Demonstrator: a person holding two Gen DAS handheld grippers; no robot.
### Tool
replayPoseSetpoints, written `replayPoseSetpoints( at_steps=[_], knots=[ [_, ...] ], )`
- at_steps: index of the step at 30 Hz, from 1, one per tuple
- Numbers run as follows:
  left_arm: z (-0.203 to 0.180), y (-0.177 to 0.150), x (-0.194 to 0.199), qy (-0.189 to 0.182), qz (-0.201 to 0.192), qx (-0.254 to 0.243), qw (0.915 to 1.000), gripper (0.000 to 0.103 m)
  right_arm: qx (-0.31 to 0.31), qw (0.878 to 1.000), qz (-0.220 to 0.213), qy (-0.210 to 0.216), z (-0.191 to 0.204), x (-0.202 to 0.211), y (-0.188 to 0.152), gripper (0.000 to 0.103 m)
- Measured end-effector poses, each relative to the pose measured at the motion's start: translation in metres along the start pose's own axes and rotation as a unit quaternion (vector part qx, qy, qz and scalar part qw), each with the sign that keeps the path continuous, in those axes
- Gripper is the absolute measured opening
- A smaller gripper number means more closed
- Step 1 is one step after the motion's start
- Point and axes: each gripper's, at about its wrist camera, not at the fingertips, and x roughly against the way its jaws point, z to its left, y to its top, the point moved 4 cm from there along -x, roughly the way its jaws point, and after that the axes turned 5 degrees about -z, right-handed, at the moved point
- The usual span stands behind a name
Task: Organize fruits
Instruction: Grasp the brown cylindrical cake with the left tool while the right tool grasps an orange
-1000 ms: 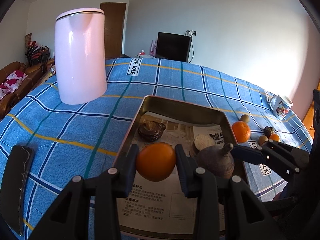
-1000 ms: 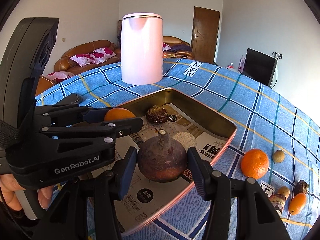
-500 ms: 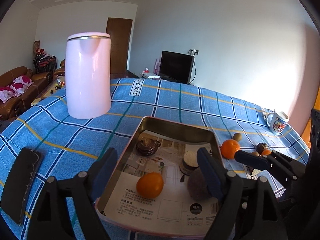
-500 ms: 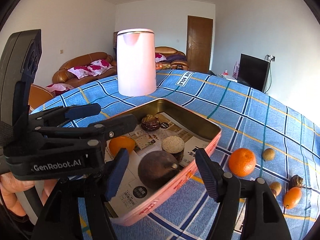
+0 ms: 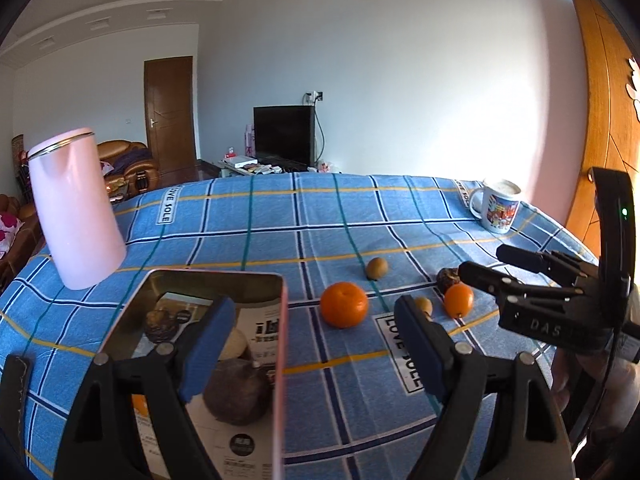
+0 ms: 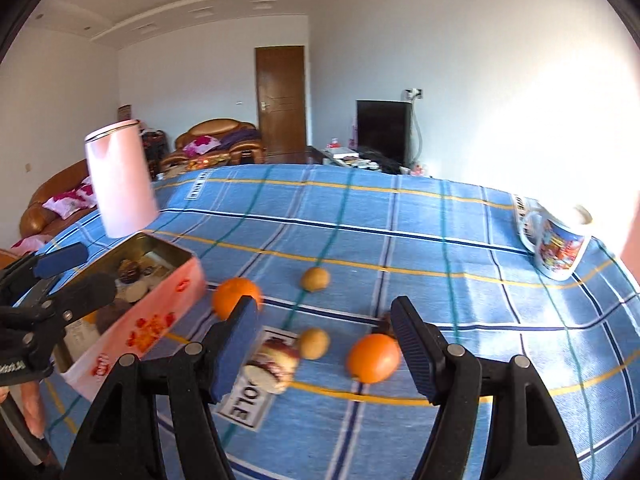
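Observation:
A pink tin tray [image 5: 280, 360] [image 6: 152, 320] lined with newspaper holds a dark purple fruit [image 5: 236, 394], an orange [image 5: 140, 404], a pale round item and a dark brown item. On the blue cloth lie a mandarin [image 5: 344, 305] [image 6: 236, 296], a small orange fruit [image 5: 459, 300] [image 6: 373, 358], two brown round fruits [image 5: 377, 268] [image 6: 315, 279] [image 6: 314, 343], a dark fruit [image 5: 447, 279] and a striped item [image 6: 274, 364]. My left gripper [image 5: 316, 356] is open and empty by the tray's right edge. My right gripper [image 6: 326, 350] is open and empty above the loose fruits.
A pink kettle [image 5: 74, 208] [image 6: 120, 184] stands behind the tray at the left. A printed mug [image 5: 498, 206] [image 6: 554, 240] stands at the far right. A dark flat object [image 5: 12, 392] lies at the left edge. The blue checked tablecloth [image 5: 320, 216] covers the table.
Both grippers let go: the left dropped the orange and the right the dark purple fruit into the tray. Both then lifted, opened wide and swung right toward the loose fruits.

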Motion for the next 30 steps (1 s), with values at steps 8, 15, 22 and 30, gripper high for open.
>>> replayPoseSetpoints(
  at_steps=[8,15,22,30],
  knots=[
    [-0.045,-0.010,-0.043,-0.035,0.052,-0.016,0.9979,0.085,-0.056,0.997,0.041,-0.039,-0.058,-0.017,-0.017,0.070],
    [-0.055,-0.022,-0.071,-0.047,0.100,-0.016,0.9938,0.084,-0.052,0.996,0.073,-0.007,-0.049,-0.028,-0.022,0.057],
    [-0.056,-0.023,-0.072,-0.052,0.107,-0.014,0.9928,0.084,-0.043,0.993,0.113,0.017,-0.042,-0.044,-0.029,0.053],
    [-0.060,-0.026,-0.078,-0.060,0.123,-0.018,0.9904,0.083,-0.042,0.987,0.149,0.051,-0.032,-0.057,-0.037,0.037]
  ],
)
